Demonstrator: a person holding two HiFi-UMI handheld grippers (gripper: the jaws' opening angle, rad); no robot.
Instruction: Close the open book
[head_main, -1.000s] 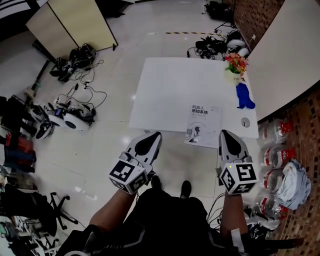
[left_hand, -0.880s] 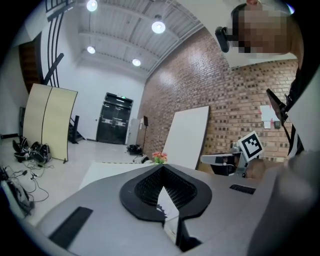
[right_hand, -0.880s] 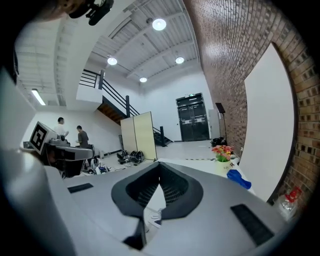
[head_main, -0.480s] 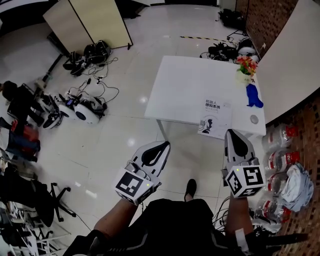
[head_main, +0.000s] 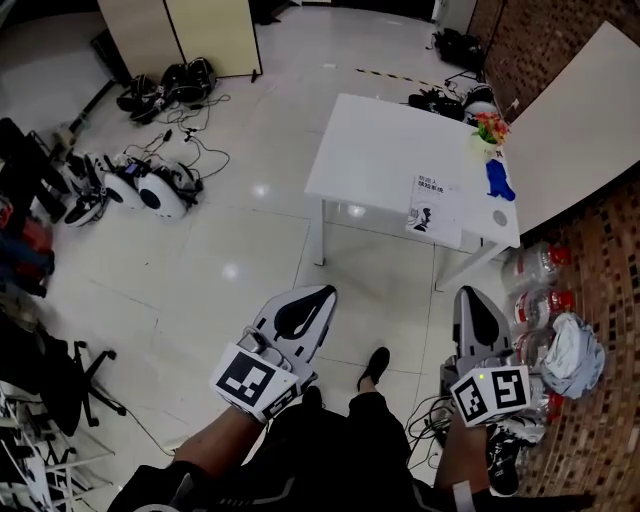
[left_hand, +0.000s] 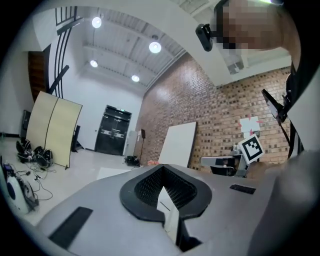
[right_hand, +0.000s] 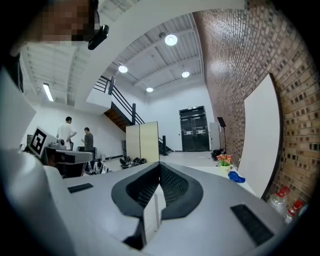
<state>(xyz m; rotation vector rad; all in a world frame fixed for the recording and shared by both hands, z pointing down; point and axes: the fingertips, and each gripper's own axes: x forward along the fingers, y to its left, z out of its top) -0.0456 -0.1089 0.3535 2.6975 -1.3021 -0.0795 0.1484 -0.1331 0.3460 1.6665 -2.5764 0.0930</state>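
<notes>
The book (head_main: 437, 208) lies shut, cover up, near the front edge of the white table (head_main: 380, 150), well ahead of me. Both grippers hang over the floor, far short of the table. My left gripper (head_main: 320, 293) is shut with nothing in it; in the left gripper view its jaws (left_hand: 162, 190) meet and hold nothing. My right gripper (head_main: 470, 294) is also shut and empty, and the right gripper view shows its jaws (right_hand: 159, 187) pressed together. Both point level towards the table.
A pot of flowers (head_main: 490, 128), a blue object (head_main: 499, 182) and a small round disc (head_main: 500, 217) sit at the table's right end. Water bottles (head_main: 535, 265) and a cloth bundle (head_main: 572, 355) line the brick wall. Gear and cables (head_main: 140, 185) litter the floor at left. Two people (right_hand: 66, 131) stand far off.
I have backed away from the table: it and the book have shrunk and slid up and right in the head view. Both grippers came back with me, still shut.
</notes>
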